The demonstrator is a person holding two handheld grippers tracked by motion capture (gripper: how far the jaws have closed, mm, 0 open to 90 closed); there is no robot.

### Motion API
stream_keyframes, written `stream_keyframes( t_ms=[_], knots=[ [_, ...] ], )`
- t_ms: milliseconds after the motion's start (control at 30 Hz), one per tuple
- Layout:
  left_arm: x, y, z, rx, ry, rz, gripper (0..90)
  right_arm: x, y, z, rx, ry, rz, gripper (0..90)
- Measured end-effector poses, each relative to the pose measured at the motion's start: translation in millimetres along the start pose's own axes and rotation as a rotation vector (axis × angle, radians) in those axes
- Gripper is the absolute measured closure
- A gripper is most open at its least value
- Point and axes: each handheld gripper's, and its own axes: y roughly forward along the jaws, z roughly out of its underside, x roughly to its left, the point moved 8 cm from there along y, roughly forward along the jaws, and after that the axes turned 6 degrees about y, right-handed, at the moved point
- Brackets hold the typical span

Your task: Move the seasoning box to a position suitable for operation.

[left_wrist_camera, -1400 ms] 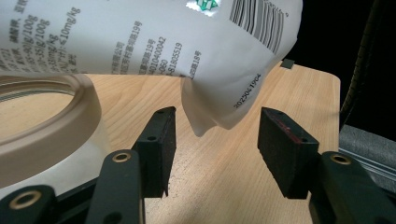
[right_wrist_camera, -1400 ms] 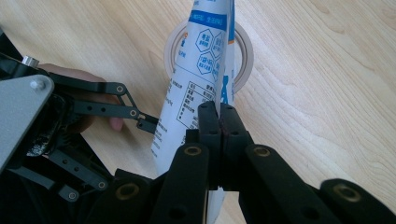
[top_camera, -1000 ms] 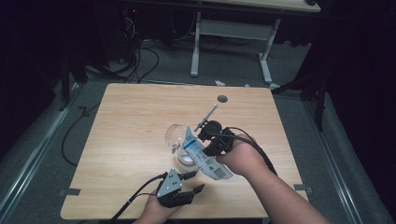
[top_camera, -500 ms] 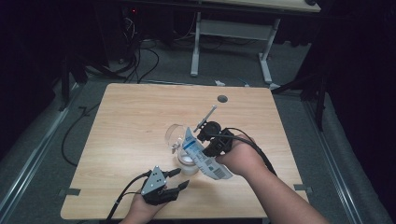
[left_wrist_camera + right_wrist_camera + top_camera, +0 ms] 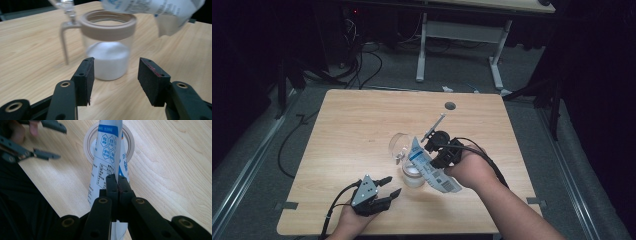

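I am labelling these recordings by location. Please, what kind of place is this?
Probably a lab or a workshop set up for recording, not a home. A bare wooden table stands on grey carpet, cables lie loose on the floor behind it, and a second desk frame stands farther back in a dark room.

The table point(image 5: 362, 125) has a light wooden top with a small round hole point(image 5: 450, 105) near its far edge. A glass jar point(image 5: 414, 176) with white powder inside stands on it, a bit right of the middle and toward the near side. The table stands on a grey floor point(image 5: 257, 165).
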Motion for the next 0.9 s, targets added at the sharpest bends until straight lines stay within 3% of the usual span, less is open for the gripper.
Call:
stream_keyframes(
  t_ms=[133,300,400,433,900],
  knots=[
    [19.9,-11.2,-5.2,-0.008,-0.017,-0.041,47.3,-0.4,-0.2,1.1,0.002,0.005,-0.005,90.0],
    [38.2,-23.8,-8.6,-0.028,0.001,-0.089,47.4,-1.0,1.2,2.3,0.003,0.000,-0.004,90.0],
    [44.8,-25.9,-16.2,-0.051,-0.035,-0.102,47.5,-1.6,1.8,4.2,0.008,0.010,-0.004,90.0],
    [46.7,-26.1,-16.7,-0.050,-0.031,-0.108,47.5,-2.8,2.1,4.8,0.007,0.014,-0.007,90.0],
    [47.4,-24.8,-11.3,-0.031,-0.043,-0.106,47.6,-23.6,2.6,13.7,0.010,0.052,0.014,90.0]
  ],
)
